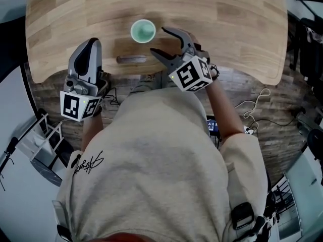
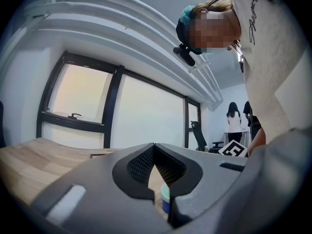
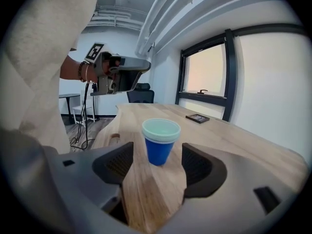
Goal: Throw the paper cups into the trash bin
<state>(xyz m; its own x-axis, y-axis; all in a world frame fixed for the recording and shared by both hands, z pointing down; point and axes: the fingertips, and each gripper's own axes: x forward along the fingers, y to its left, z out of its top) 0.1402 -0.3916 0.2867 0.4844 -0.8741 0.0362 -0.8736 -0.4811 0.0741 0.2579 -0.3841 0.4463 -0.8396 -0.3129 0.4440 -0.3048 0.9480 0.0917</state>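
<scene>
A blue paper cup (image 1: 143,31) with a pale green inside stands upright on the wooden table (image 1: 227,24), near its front edge. In the right gripper view the cup (image 3: 160,143) shows a doubled rim, as if one cup sits in another. My right gripper (image 1: 158,40) is open just right of the cup; its jaws (image 3: 157,164) reach to either side of the cup's foot without touching it. My left gripper (image 1: 93,42) hangs shut at the table's front left, apart from the cup, with nothing in it. Through its jaws (image 2: 154,152) a sliver of the cup (image 2: 165,199) shows.
A dark slot (image 1: 132,59) sits in the table just in front of the cup. A small dark flat object (image 3: 197,118) lies far back on the table. Cables (image 1: 257,105) trail on the floor at right, a white rack (image 1: 35,135) stands at left. No trash bin is in view.
</scene>
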